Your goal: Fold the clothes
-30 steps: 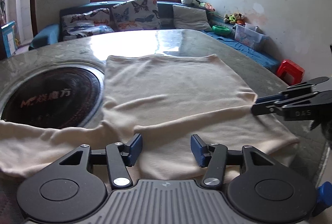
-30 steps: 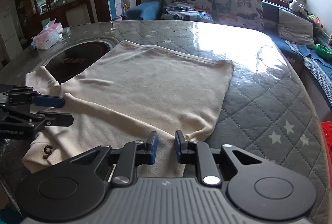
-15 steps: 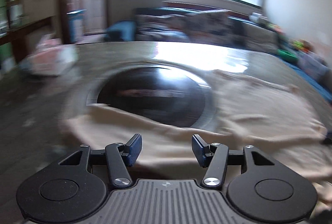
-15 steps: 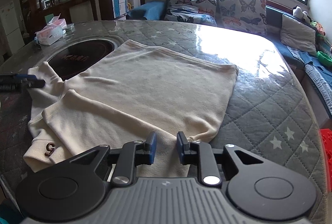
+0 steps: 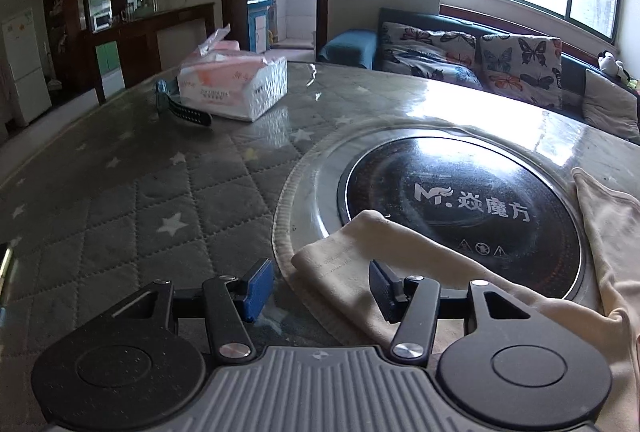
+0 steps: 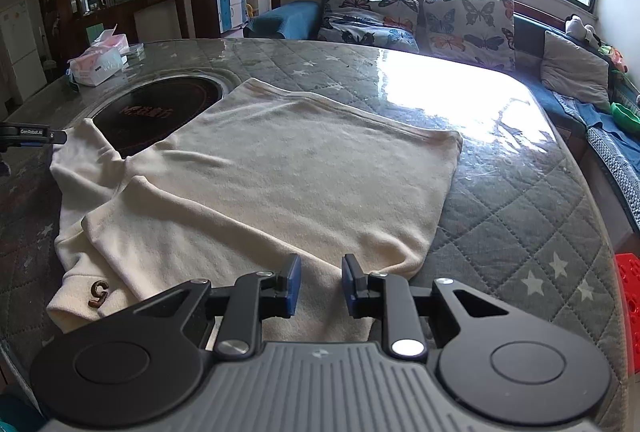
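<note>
Grey quilted star-patterned table (image 6: 520, 216) carries a cream garment (image 6: 280, 183) spread flat beside the black round cooktop (image 5: 460, 207), one sleeve (image 5: 360, 256) lying across the cooktop's near rim, where the left gripper (image 5: 320, 284) hovers released, the right gripper (image 6: 318, 284) likewise released over the near hem.

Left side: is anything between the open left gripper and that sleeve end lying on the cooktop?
Nothing visible. The left gripper is open right at the sleeve end, which lies flat over the cooktop rim. The tissue pack sits well beyond.
</note>
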### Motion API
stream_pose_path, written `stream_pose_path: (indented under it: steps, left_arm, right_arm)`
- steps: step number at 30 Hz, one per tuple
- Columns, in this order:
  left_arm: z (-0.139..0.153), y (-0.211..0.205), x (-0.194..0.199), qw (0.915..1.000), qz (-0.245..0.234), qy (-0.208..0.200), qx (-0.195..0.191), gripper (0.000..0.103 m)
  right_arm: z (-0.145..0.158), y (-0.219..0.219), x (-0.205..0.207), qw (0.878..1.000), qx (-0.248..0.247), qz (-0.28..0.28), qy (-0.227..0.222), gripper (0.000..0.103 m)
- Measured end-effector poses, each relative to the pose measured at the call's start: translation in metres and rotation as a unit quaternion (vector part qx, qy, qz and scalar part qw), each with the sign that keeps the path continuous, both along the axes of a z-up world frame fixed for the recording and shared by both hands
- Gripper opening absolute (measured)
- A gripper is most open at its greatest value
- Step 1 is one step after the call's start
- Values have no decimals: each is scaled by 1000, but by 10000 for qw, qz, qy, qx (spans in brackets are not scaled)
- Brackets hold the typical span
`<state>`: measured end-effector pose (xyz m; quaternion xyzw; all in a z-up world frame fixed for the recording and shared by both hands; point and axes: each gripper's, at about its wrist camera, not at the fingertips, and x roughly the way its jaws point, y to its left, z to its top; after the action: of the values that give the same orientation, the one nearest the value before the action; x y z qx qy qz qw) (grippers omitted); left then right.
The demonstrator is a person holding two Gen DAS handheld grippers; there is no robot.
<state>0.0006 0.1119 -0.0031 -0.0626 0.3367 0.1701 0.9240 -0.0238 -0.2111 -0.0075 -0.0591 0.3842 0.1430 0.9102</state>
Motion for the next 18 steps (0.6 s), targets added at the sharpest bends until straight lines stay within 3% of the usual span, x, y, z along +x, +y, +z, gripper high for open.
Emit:
stream_pose_path:
  steps: [2, 6, 9, 15, 18]
  left_arm:
    - [-1, 0, 1, 10000, 5, -16, 9, 49]
    - [-3, 4, 0, 9999, 20, -100, -44, 22]
    - [0, 7, 0, 9996, 17, -199, -178, 8]
    - [28, -5, -7, 9972, -155, -661, -299, 5]
    - [55, -25, -14, 9922, -497, -1058, -440, 5]
  right_arm:
    - [1, 0, 0, 10000, 5, -6, -5, 22]
    - [2, 1, -1, 10000, 20, -16, -22, 22]
    - [3, 1, -2, 10000, 38, -16, -41, 22]
    - [7, 1, -8, 9999, 113, -18, -114, 22]
    - [9, 2, -12, 9998, 153, -17, -142, 22]
